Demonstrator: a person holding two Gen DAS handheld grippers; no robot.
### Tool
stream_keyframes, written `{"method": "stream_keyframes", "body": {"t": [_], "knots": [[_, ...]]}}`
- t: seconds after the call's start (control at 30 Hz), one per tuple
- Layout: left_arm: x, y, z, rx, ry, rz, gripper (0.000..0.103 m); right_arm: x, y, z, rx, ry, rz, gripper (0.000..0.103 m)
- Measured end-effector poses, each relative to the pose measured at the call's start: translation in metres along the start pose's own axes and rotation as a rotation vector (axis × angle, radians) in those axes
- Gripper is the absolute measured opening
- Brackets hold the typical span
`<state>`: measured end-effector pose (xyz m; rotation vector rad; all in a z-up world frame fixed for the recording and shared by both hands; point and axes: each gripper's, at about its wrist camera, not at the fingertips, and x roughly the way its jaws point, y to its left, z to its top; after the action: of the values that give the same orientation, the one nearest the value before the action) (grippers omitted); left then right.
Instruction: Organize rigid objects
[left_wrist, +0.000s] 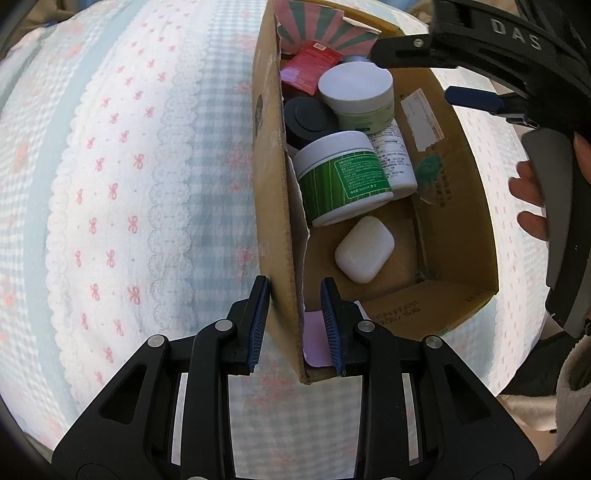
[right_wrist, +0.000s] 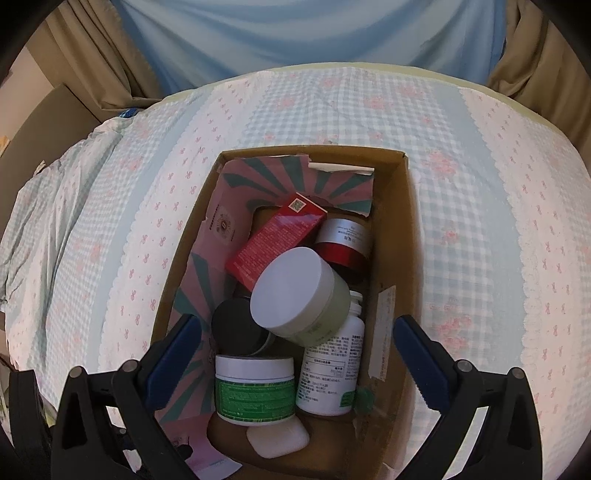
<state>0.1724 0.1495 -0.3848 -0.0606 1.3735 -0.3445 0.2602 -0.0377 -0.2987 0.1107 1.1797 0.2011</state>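
Two grippers work at a cardboard box (right_wrist: 395, 229) standing on a checked, bow-printed bedspread (left_wrist: 122, 177). Left gripper (left_wrist: 295, 321) pinches the box's near wall, one pad outside, one inside. Right gripper (right_wrist: 295, 354) hangs over the box with its jaws spread wide, nothing between them; a hand (left_wrist: 532, 199) shows on its grip in the left view.

Inside the box:
- white case (left_wrist: 364, 249), flat on the floor at the near end
- green jar (left_wrist: 341, 177) on its side, just beyond the case
- white bottle (right_wrist: 332, 365) touching the green jar
- pale jar (right_wrist: 299, 295) lying on top
- black lid (right_wrist: 236, 332)
- red carton (right_wrist: 277, 240), tilted
- red-banded jar (right_wrist: 345, 243) toward the far end
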Motion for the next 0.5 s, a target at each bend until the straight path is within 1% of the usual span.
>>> {"method": "stream_keyframes", "body": {"t": [0.13,0.27,0.37,0.43,0.5], "knots": [[-0.002,-0.003,0.001,-0.008,0.002,0.017,0.026,-0.005,-0.004,-0.004,0.000,0.002,0.012,0.103],[-0.020,-0.008,0.004,-0.026,-0.023,0.053,0.026,-0.024,-0.011,-0.007,0.021,0.004,0.018,0.103],[-0.046,-0.015,0.008,-0.041,-0.052,0.085,0.026,-0.053,-0.013,-0.009,0.036,-0.004,0.023,0.103],[-0.069,-0.022,0.011,-0.052,-0.076,0.106,0.026,-0.079,-0.014,-0.009,0.034,-0.018,0.019,0.103],[-0.100,-0.035,0.015,-0.056,-0.114,0.126,0.026,-0.108,-0.015,-0.010,0.026,-0.038,0.007,0.103]]}}
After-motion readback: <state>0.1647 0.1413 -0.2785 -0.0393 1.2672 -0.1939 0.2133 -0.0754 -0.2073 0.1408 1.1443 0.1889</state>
